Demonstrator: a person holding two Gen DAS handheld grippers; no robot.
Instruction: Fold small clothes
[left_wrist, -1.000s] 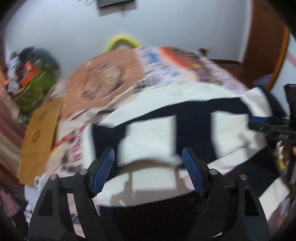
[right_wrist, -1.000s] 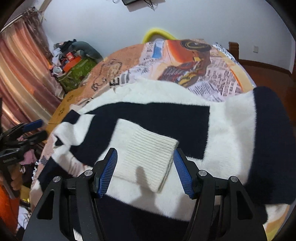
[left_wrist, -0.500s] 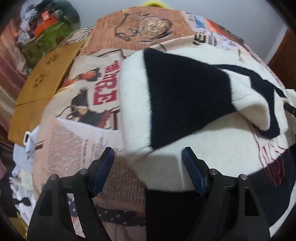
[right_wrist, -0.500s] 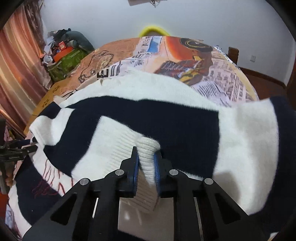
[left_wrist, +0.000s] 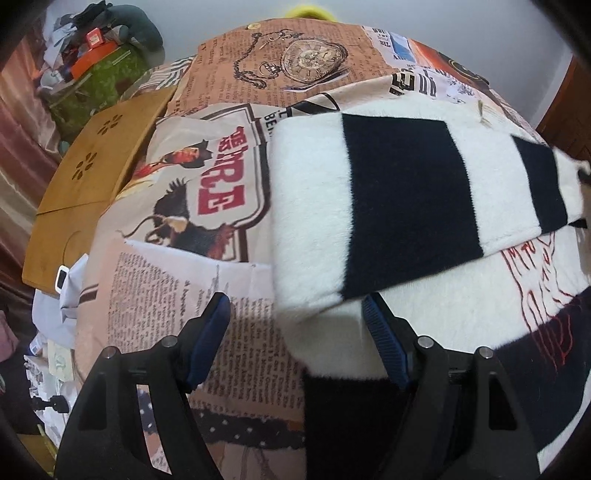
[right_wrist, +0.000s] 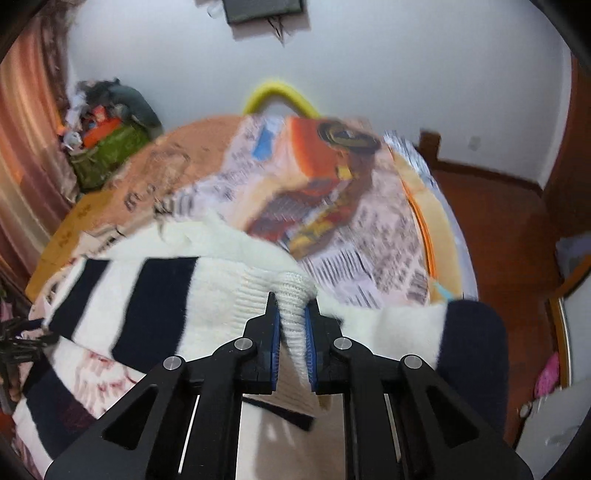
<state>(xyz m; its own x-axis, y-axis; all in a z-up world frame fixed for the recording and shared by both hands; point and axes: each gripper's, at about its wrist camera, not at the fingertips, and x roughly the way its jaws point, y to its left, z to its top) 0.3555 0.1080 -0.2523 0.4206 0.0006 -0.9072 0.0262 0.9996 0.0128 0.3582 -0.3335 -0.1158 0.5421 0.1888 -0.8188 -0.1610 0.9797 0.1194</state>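
Observation:
A white and navy striped sweater (left_wrist: 406, 192) lies on the bed; it also shows in the right wrist view (right_wrist: 155, 295). One sleeve (left_wrist: 314, 206) lies folded across the body. My left gripper (left_wrist: 295, 317) is open, its fingers either side of the sleeve's shoulder corner at the sweater's left edge. My right gripper (right_wrist: 292, 332) is shut on the white ribbed cuff (right_wrist: 295, 295) and holds it lifted above the sweater. A red embroidered design (left_wrist: 535, 273) shows on the body.
The bed has a newspaper-print cover (left_wrist: 192, 206). A wooden board (left_wrist: 92, 177) lies at its left side, with a pile of clutter (left_wrist: 99, 59) beyond. Wooden floor (right_wrist: 498, 229) and a yellow arch (right_wrist: 280, 92) show to the right and behind.
My right gripper closed on the cuff and has lifted it up and across. My left gripper swung to the sweater's left edge and moved closer to the folded sleeve.

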